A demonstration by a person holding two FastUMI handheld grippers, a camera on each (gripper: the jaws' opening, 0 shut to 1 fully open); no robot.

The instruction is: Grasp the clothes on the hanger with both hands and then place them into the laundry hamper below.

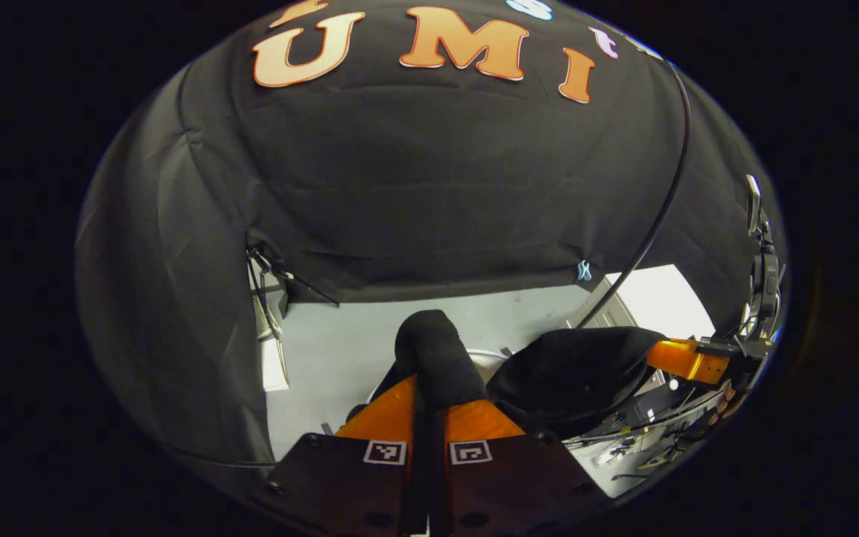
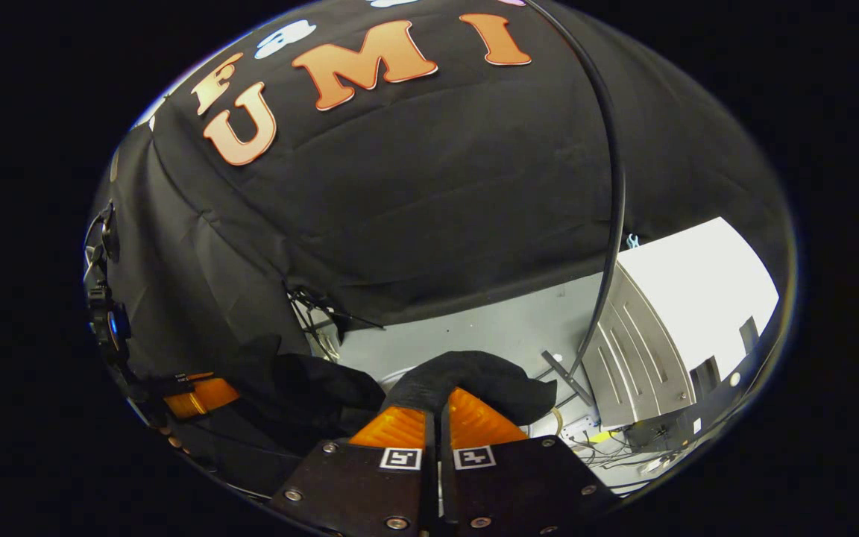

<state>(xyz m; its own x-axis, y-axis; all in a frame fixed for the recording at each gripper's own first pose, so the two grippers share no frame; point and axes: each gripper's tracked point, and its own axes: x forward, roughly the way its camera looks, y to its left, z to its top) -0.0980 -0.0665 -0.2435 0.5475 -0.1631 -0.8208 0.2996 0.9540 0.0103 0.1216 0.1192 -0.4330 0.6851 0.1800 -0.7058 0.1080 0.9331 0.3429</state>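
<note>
The black garment point(image 1: 433, 347) rises as a thick fold out of my left gripper point(image 1: 429, 391), whose two fingers are shut on it. It stretches right to another bunch point(image 1: 571, 373) held at the right gripper point(image 1: 687, 359). In the right gripper view, my right gripper point(image 2: 437, 409) is shut on a hump of the same black cloth point(image 2: 474, 380). The cloth sags left point(image 2: 303, 395) toward the left gripper point(image 2: 198, 395). A white curved rim point(image 1: 493, 356), possibly the hamper, peeks out below the cloth.
Grey floor point(image 1: 340, 350) lies below. A black cable point(image 2: 612, 224) hangs down the booth wall. At the right stands a ribbed metal panel point(image 2: 638, 350), with loose wires point(image 2: 593, 432) near it. A stand's thin legs point(image 1: 273, 276) are at the left wall.
</note>
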